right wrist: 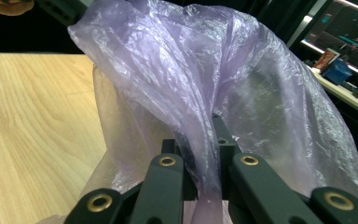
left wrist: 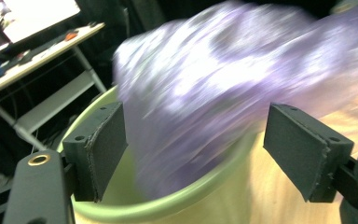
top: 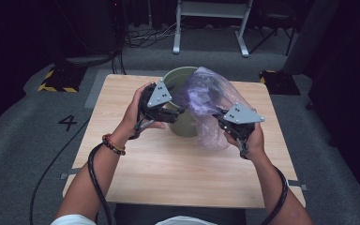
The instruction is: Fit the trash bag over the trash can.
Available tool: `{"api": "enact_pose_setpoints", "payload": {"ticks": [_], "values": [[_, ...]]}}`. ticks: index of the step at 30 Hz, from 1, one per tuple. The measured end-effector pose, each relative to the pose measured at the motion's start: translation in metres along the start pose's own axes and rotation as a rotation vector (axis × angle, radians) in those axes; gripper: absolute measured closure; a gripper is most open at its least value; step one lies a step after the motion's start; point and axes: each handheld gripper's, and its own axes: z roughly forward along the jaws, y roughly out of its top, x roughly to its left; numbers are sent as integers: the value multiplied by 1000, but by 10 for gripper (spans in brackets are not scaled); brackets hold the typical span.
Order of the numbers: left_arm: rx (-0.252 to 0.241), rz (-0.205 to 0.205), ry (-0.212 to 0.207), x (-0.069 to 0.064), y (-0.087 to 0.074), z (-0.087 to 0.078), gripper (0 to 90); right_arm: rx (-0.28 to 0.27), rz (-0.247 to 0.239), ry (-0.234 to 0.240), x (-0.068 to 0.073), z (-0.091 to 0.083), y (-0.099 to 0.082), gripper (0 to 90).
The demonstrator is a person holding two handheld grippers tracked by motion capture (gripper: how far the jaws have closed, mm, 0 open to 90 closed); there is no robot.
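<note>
Bin (top: 180, 101): your purple bag (top: 211, 101) hangs partly inside.
Right gripper (right wrist: 204, 154): clamped on bag.
Left gripper (left wrist: 193, 154): jaws apart, empty.

Purple bag (left wrist: 223, 88) motion-blurred — it hides the bin's (top: 183, 123) far rim

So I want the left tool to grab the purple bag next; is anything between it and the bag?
Nothing visible. The left tool stands open at the green bin's near rim, and the purple bag billows just beyond its pads. The right tool is shut on the bag at the far side.
</note>
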Motion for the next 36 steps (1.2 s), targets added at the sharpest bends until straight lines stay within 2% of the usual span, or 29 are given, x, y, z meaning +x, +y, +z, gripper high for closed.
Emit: {"api": "enact_pose_setpoints", "payload": {"ticks": [2, 4, 5, 7, 9, 10, 11, 12, 14, 17, 20, 23, 26, 33, 34, 36], "values": [[5, 37, 4, -7, 6, 3, 238, 7, -19, 8, 3, 3, 4, 849], [6, 29, 5, -8, 9, 8, 319, 9, -31, 12, 6, 4, 8, 839], [10, 30, 8, -8, 10, 10, 319, 12, -33, 17, 6, 5, 9, 833], [18, 34, 19, -6, 11, 14, 423, 20, -45, 25, 8, 6, 11, 820], [28, 44, 21, -5, 10, 16, 663, 20, -41, 34, 8, 5, 11, 783], [47, 52, 39, -4, 9, 19, 728, 21, -39, 38, 8, 4, 10, 759], [47, 52, 39, -4, 9, 19, 774, 21, -39, 38, 8, 4, 10, 759], [52, 50, 51, -2, 8, 20, 774, 19, -33, 44, 7, 3, 10, 725], [53, 30, 53, 2, 6, 21, 859, 14, -23, 62, 6, 1, 8, 686], [66, 6, 85, 8, 2, 21, 878, -9, -8, 72, 3, -5, 6, 543], [83, -9, 107, 15, -2, 21, 889, -38, 13, 91, -1, -13, 1, 457], [98, -38, 120, 22, -8, 21, 889, -33, 16, 95, -3, -19, -6, 394], [107, -65, 128, 29, -14, 20, 879, -43, 67, 93, -8, -28, -19, 335], [129, -93, 144, 38, -24, 22, 863, -15, 59, 72, -5, -30, -35, 305], [130, -99, 144, 39, -25, 23, 855, -7, 56, 66, -5, -30, -37, 320], [128, -111, 141, 40, -26, 24, 814, -17, 85, 88, -6, -28, -39, 393]]}}
